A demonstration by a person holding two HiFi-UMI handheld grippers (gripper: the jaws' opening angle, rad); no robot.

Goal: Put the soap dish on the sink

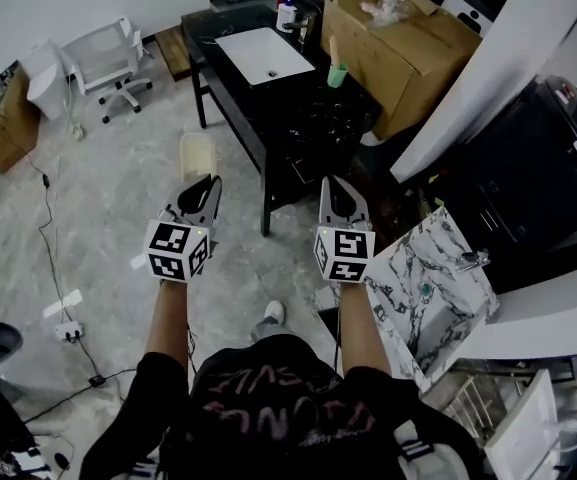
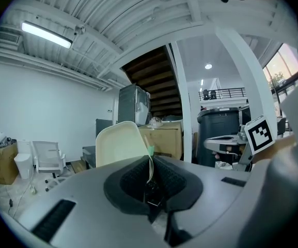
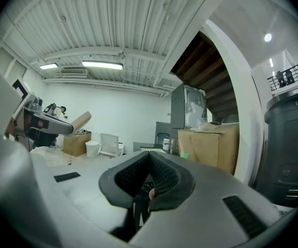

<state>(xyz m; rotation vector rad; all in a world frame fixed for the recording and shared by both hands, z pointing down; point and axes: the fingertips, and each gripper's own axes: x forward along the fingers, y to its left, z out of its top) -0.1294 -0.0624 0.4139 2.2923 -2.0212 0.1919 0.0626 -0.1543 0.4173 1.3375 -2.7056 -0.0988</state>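
- The left tongs [image 1: 204,190] are clamped on the edge of the cream soap dish [image 1: 196,156], which is held in the air above the floor, short of the black desk [image 1: 298,128].
- In the left gripper view the soap dish [image 2: 119,143] stands upright out of the closed jaws of the left tongs [image 2: 150,161].
- The right tongs [image 1: 341,194] are held level beside the left; their jaws are together with nothing between them [image 3: 147,156].
- The white sink [image 1: 264,55] lies on the desk top ahead, with a green cup [image 1: 338,74] near it.
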